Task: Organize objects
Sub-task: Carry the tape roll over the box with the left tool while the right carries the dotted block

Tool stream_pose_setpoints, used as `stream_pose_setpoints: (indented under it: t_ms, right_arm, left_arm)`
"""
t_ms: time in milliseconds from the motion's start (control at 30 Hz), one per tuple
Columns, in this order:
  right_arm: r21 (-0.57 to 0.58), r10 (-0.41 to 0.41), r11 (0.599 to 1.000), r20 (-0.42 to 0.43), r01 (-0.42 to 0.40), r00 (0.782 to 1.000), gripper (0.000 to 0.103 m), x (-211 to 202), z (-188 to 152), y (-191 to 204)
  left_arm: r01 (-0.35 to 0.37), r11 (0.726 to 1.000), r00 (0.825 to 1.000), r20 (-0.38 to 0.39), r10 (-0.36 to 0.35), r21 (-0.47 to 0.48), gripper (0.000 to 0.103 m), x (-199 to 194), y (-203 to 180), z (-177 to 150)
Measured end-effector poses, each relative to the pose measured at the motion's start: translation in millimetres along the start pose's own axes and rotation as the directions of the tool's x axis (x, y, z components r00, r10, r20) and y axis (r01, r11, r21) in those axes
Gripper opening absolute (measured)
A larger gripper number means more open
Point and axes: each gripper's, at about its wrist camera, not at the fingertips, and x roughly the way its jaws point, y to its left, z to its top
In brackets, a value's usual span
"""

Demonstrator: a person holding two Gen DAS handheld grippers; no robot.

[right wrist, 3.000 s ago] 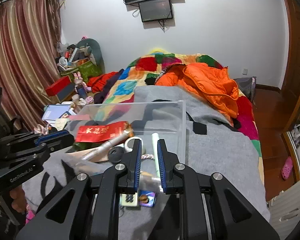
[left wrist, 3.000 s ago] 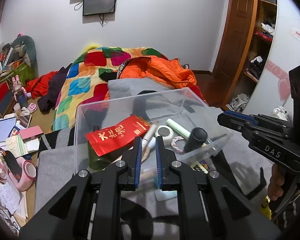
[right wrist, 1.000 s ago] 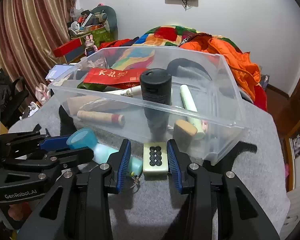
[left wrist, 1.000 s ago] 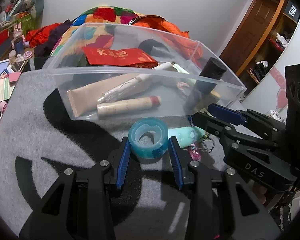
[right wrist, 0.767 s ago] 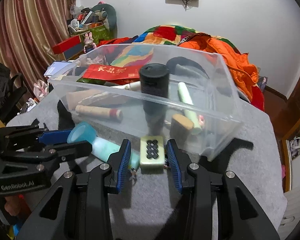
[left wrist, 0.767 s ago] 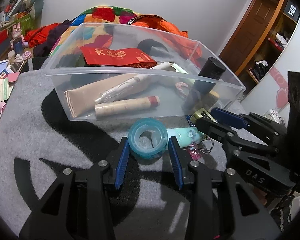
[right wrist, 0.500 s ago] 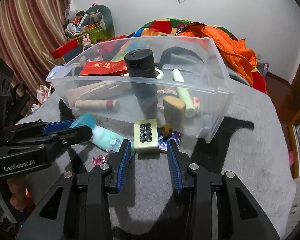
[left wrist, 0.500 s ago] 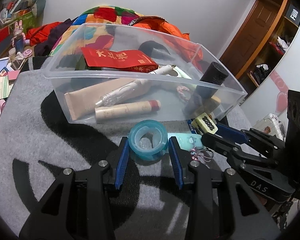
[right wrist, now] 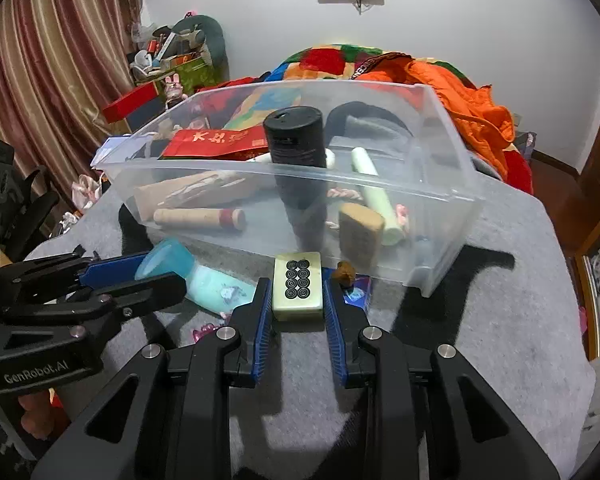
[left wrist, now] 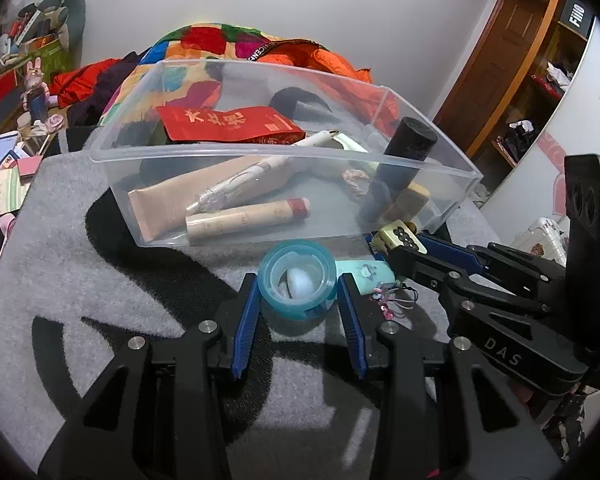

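Note:
A teal tape roll point(left wrist: 300, 309) rests on the grey blanket in front of the clear plastic bin point(left wrist: 300, 156). My left gripper point(left wrist: 297, 282) is shut on it, a pad against each side. To the right, my right gripper point(right wrist: 296, 284) has a cream mahjong tile point(right wrist: 299, 294) with black circles between its pads. Its jaws are closing and both pads touch the tile. The bin point(right wrist: 380, 188) holds a red packet point(left wrist: 228, 122), an upright black cylinder point(right wrist: 296, 144), a beige tube, a pen and other small items.
A mint-green case point(right wrist: 216, 280) with a pink charm point(left wrist: 384, 308) lies between the two grippers. A brown lump point(right wrist: 345, 272) and a blue card point(right wrist: 358, 294) lie by the bin's near wall. Behind are a bed with an orange jacket point(right wrist: 480, 120) and floor clutter at left.
Both grippers dropped from above the bin to the blanket in front of it. In the last second the right jaws narrowed onto the tile; the left kept the tape roll.

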Motion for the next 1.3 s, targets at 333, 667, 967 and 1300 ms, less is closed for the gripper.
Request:
stream_pose_setpoints:
  t_ms: [333, 667, 967, 1300]
  right_arm:
    - [0.048, 0.038, 0.998, 0.065, -0.041, 0.997, 0.022, -28.8, -6.5, -7.3]
    - [0.089, 0.047, 0.994, 0.15, -0.061, 0.988, 0.022, -57.1, 4.2, -21.1]
    - [0.073, 0.029, 0.996, 0.218, -0.046, 0.976, 0.022, -74.6, 23.7, -22.5]
    - [0.036, 0.003, 0.999, 0.275, -0.013, 0.961, 0.022, -86.1, 49.0, -20.9]
  left_arm:
    - [0.004, 1.0, 0.999, 0.044, -0.004, 0.018, 0.039, -18.0, -7.8, 4.1]
    - [0.014, 0.999, 0.996, 0.091, -0.017, 0.037, 0.039, -36.5, -15.8, 13.7]
    - [0.01, 0.998, 0.989, 0.147, -0.018, 0.056, 0.039, -54.1, -19.4, 32.6]
    - [-0.037, 0.998, 0.982, 0.189, 0.028, 0.041, 0.039, -60.1, -3.7, 58.1]
